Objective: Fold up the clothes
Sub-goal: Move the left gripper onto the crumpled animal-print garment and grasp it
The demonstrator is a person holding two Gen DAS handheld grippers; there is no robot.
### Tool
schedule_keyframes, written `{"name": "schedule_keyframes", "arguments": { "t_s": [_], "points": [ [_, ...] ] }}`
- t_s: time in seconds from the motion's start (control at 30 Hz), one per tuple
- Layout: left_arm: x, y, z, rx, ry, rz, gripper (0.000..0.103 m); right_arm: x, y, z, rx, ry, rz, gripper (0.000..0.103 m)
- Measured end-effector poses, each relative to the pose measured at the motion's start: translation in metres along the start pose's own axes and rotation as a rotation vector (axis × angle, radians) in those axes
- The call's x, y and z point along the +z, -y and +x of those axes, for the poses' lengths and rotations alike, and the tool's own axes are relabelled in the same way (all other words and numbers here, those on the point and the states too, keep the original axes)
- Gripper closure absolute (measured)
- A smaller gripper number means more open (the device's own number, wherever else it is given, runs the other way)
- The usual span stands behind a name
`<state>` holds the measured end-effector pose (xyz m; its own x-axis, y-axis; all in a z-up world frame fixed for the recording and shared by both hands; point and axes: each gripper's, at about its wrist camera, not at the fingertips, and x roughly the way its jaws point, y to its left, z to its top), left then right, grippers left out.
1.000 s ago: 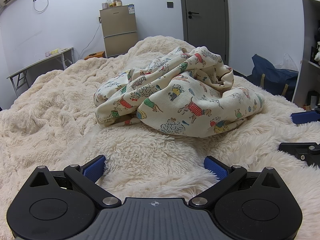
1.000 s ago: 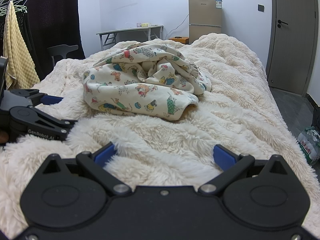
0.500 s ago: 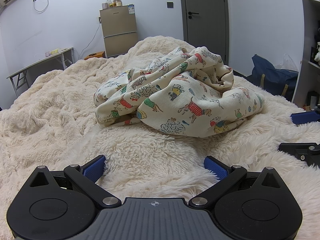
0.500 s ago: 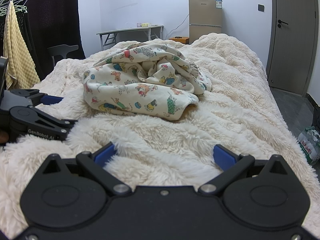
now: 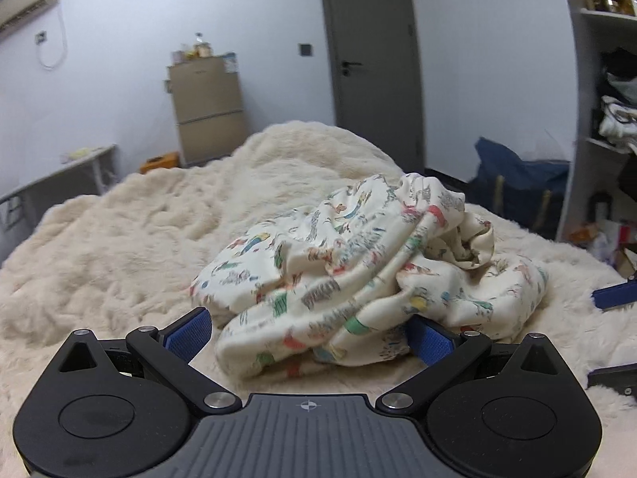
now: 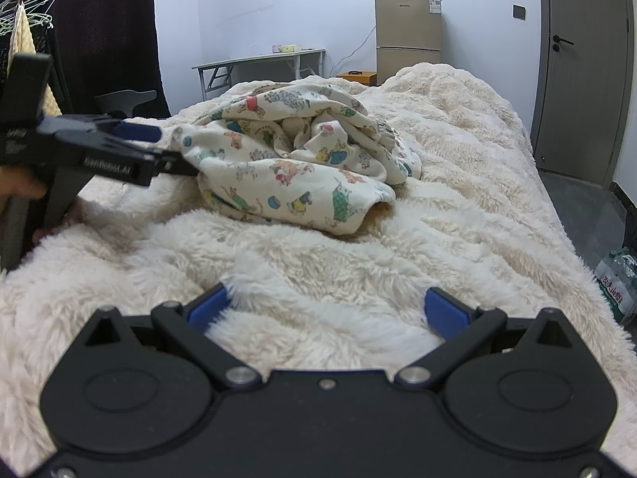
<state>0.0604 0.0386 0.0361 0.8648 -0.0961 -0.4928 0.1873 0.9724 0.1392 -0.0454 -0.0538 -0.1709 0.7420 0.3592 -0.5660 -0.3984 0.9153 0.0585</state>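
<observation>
A crumpled cream garment (image 5: 358,279) printed with small colourful animals lies in a heap on the fluffy cream blanket (image 5: 139,239). My left gripper (image 5: 308,334) is open, its blue pads on either side of the heap's near edge and close against the cloth. The right wrist view shows the garment (image 6: 298,159) mid-bed and the left gripper (image 6: 167,149) reaching in from the left, held by a hand (image 6: 20,187). My right gripper (image 6: 326,306) is open and low over the blanket (image 6: 458,199), well short of the garment, nothing between its fingers. It shows at the right edge as the right gripper (image 5: 615,334).
A tan fridge (image 5: 207,111) and grey door (image 5: 374,71) stand beyond the bed. A blue bag (image 5: 517,187) and cluttered shelves (image 5: 605,119) are on the right. A folding table (image 6: 258,59), hangers with a towel (image 6: 24,40) and a bottle pack (image 6: 617,283) surround the bed.
My left gripper has lifted off the blanket and moved forward to the garment, so its open fingers now flank the near edge. The right gripper has barely moved.
</observation>
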Motion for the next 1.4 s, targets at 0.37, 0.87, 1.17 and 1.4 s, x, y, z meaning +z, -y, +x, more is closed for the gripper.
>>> {"name": "schedule_keyframes", "arguments": {
  "t_s": [0.37, 0.87, 1.17, 1.4],
  "points": [
    [0.011, 0.01, 0.014, -0.254, -0.068, -0.03, 0.0, -0.003, -0.001, -0.002, 0.001, 0.0, 0.001, 0.0],
    [0.045, 0.082, 0.037, -0.125, 0.038, 0.181, 0.066, -0.003, -0.004, -0.005, 0.007, -0.004, 0.011, 0.0],
    [0.056, 0.075, -0.006, -0.107, 0.235, 0.092, 0.087, -0.002, -0.002, -0.008, 0.013, -0.005, 0.017, 0.0],
    [-0.005, 0.052, -0.036, -0.135, 0.186, 0.029, 0.05, -0.001, 0.0, -0.007, 0.02, -0.002, 0.021, 0.0]
  ]
}}
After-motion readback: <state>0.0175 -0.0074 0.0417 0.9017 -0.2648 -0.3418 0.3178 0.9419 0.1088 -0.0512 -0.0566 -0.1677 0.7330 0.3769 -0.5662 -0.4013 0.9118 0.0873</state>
